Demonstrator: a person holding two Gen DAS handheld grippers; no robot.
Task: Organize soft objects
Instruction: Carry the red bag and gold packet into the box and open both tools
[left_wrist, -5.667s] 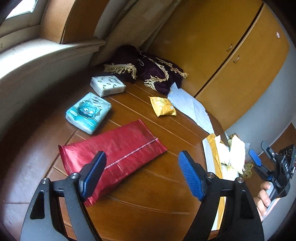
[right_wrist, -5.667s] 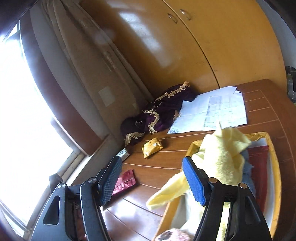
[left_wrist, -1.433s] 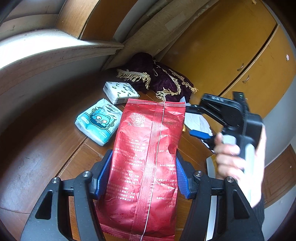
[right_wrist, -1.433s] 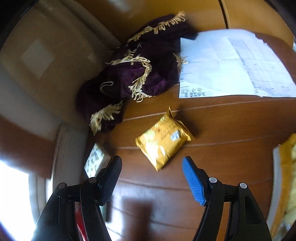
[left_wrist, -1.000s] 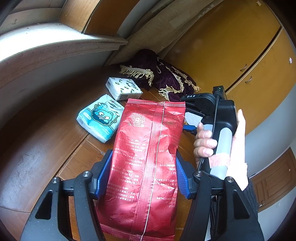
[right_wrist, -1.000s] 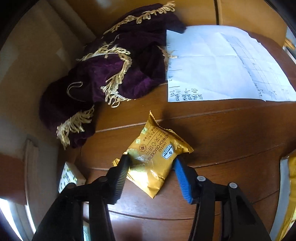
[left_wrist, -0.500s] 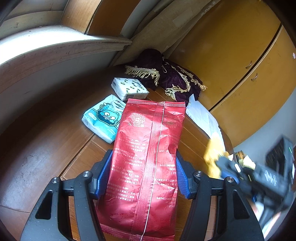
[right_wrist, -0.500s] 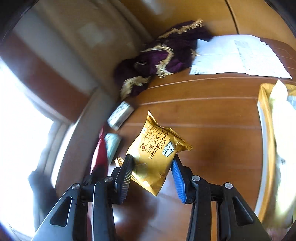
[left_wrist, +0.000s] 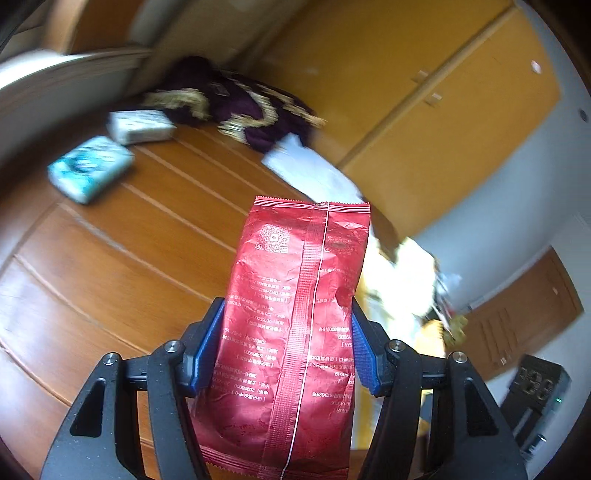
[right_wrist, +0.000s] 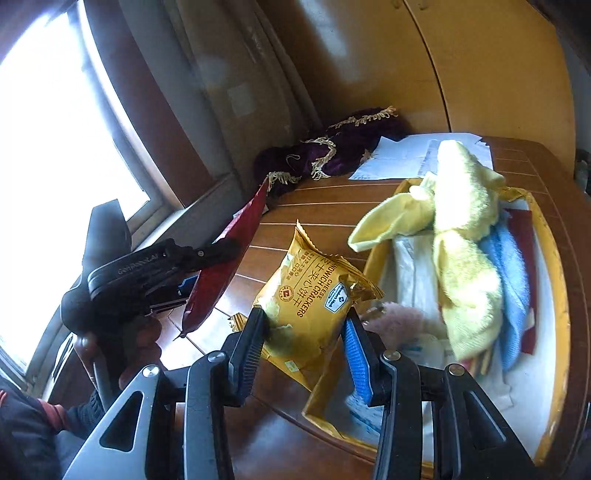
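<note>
Right wrist view shows the right gripper (right_wrist: 304, 347) clamped on a yellow cheese cracker packet (right_wrist: 314, 295) at frame centre, lifted above the wooden table (right_wrist: 325, 206) beside the yellow tray (right_wrist: 554, 258). That tray, at right, holds a yellow towel (right_wrist: 461, 221) and a blue cloth (right_wrist: 511, 273). Left wrist view has the left gripper (left_wrist: 284, 350) pinching a red foil bag (left_wrist: 295, 332) upright at lower centre. Upper left there lie a teal tissue pack (left_wrist: 88, 168) and a white tissue pack (left_wrist: 140, 125), near a purple fringed cloth (left_wrist: 240, 110) and white papers (left_wrist: 310, 171).
</note>
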